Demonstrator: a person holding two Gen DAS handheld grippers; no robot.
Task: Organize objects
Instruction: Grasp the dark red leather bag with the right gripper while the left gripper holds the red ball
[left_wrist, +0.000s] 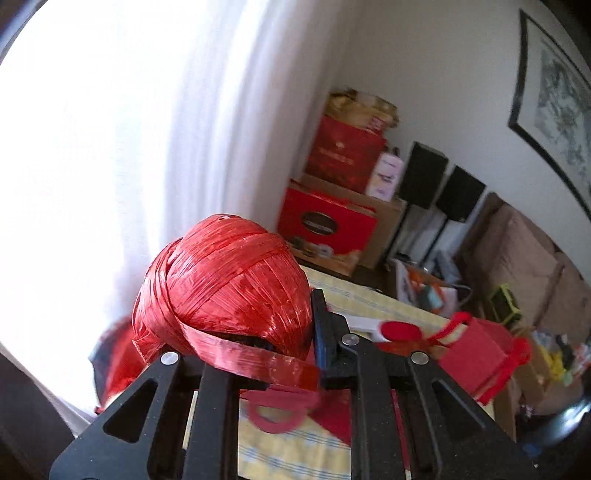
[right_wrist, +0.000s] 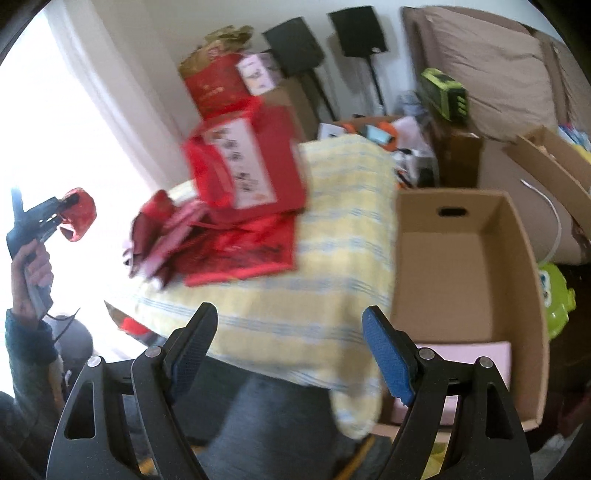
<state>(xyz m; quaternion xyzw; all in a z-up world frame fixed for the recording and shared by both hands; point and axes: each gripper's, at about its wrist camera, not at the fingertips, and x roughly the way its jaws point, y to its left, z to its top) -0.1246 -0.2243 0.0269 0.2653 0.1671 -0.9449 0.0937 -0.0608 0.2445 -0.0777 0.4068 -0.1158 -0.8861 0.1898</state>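
Note:
My left gripper (left_wrist: 236, 325) is shut on a ball of red plastic ribbon (left_wrist: 225, 288), with a loose strip trailing over the fingers. It is held high, left of the table; it also shows in the right wrist view (right_wrist: 75, 216). My right gripper (right_wrist: 291, 350) is open and empty above the near edge of the table with the yellow striped cloth (right_wrist: 325, 280). A red gift bag (right_wrist: 247, 166) stands on a pile of flat red bags (right_wrist: 236, 251) at the table's far left. An open cardboard box (right_wrist: 461, 266) sits right of the table, with a pink flat item (right_wrist: 469, 354) inside.
Stacked red and brown boxes (left_wrist: 332, 206) stand in the far corner by the white curtain (left_wrist: 229, 110). Two black speakers (right_wrist: 321, 40) stand against the wall. A brown sofa (right_wrist: 491, 62), a green case (right_wrist: 443, 92) and more cardboard boxes (right_wrist: 546, 155) crowd the right side.

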